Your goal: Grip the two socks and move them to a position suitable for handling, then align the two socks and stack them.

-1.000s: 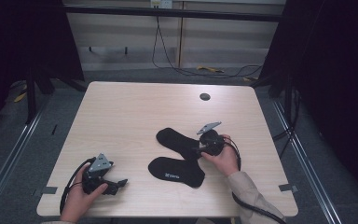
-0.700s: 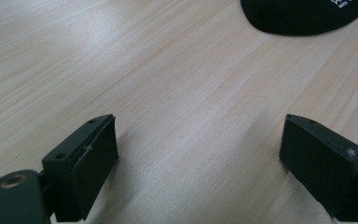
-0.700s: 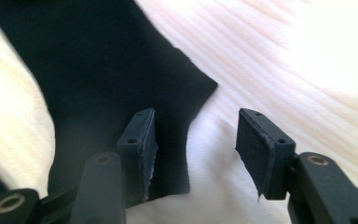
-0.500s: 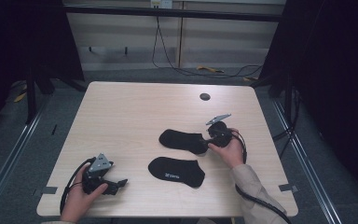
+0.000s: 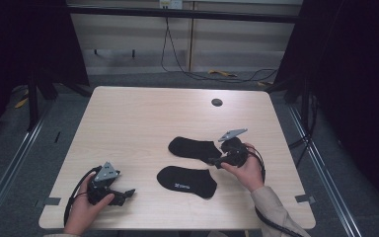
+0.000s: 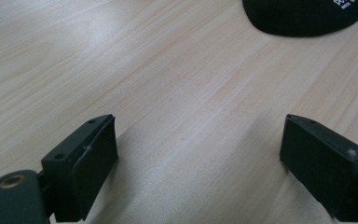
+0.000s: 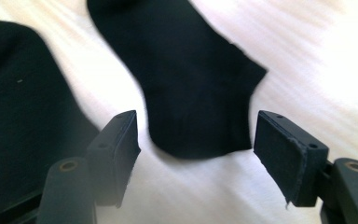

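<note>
The right gripper (image 7: 196, 140), its jaws just opened wide, is being held released before the far sock (image 7: 186, 79); white lettering on the near sock (image 5: 186, 180) is being shown from above.

L hand (image 5: 86, 207) sits low at the near left, holding the left gripper (image 5: 124, 196). Its jaws point right and stand wide apart, w/ nothing between them. R hand (image 5: 249, 168) holds the right gripper (image 5: 211, 160) farther up on the right side. Its jaws point left, have just been opening, now wide apart, pads pressing on nothing.
</note>
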`<action>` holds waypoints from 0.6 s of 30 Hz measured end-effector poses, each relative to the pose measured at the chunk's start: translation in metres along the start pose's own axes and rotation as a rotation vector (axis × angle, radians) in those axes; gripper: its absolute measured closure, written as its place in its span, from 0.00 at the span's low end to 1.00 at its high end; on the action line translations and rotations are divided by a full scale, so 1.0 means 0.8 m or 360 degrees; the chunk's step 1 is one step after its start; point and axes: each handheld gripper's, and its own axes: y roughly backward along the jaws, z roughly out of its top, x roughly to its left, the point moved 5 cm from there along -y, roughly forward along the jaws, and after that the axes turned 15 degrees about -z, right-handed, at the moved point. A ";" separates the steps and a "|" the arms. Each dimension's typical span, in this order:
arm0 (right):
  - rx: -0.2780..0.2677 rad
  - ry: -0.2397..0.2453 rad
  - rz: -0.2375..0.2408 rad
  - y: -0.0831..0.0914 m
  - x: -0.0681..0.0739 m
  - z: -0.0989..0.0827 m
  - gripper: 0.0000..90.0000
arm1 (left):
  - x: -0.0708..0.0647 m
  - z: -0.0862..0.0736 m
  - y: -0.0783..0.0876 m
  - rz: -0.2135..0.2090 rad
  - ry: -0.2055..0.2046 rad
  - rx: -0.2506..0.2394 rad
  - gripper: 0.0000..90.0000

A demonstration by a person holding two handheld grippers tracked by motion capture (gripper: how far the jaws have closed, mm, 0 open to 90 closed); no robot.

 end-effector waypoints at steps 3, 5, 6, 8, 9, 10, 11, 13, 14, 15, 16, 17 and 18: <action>0.0012 0.0002 0.0014 0.001 0.004 -0.003 0.33 | 0.000 0.000 0.000 -0.0003 0.0001 0.0000 0.12; 0.0023 0.0026 0.0014 0.003 0.007 -0.006 0.32 | -0.001 0.000 -0.001 -0.0005 -0.0002 0.0010 0.10; 0.0025 0.0020 0.0020 0.004 0.008 -0.007 0.32 | -0.001 0.000 -0.001 -0.0007 -0.0004 0.0013 0.10; 0.0000 0.0029 0.0044 0.010 0.012 -0.009 0.33 | -0.001 0.000 -0.001 -0.0008 -0.0005 0.0015 0.09; 0.0000 0.0029 0.0044 0.010 0.012 -0.009 0.33 | -0.001 0.000 -0.001 -0.0008 -0.0005 0.0015 0.09; -0.0002 0.0044 0.0043 0.013 0.014 -0.009 0.34 | 0.000 0.000 -0.001 -0.0005 -0.0019 0.0021 0.09; -0.0002 0.0044 0.0043 0.013 0.014 -0.009 0.34 | 0.000 0.000 -0.001 -0.0005 -0.0019 0.0021 0.08; -0.0004 0.0066 0.0049 0.016 0.016 -0.010 0.35 | -0.002 0.000 -0.002 -0.0016 -0.0014 0.0026 0.07; 0.0004 0.0080 0.0053 0.018 0.018 -0.011 0.36 | -0.002 0.000 -0.003 -0.0018 -0.0006 0.0027 0.05; 0.0004 0.0080 0.0053 0.018 0.018 -0.011 0.36 | -0.002 0.000 -0.003 -0.0016 -0.0015 0.0034 0.05; -0.0006 0.0092 0.0071 0.018 0.020 -0.011 0.36 | -0.002 0.001 -0.003 -0.0014 -0.0011 0.0038 0.05; -0.0016 0.0111 0.0069 0.020 0.021 -0.013 0.37 | -0.002 0.001 -0.004 -0.0015 0.0001 0.0027 0.05; -0.0016 0.0111 0.0069 0.020 0.021 -0.013 0.37 | -0.002 0.001 -0.004 -0.0015 0.0001 0.0027 0.05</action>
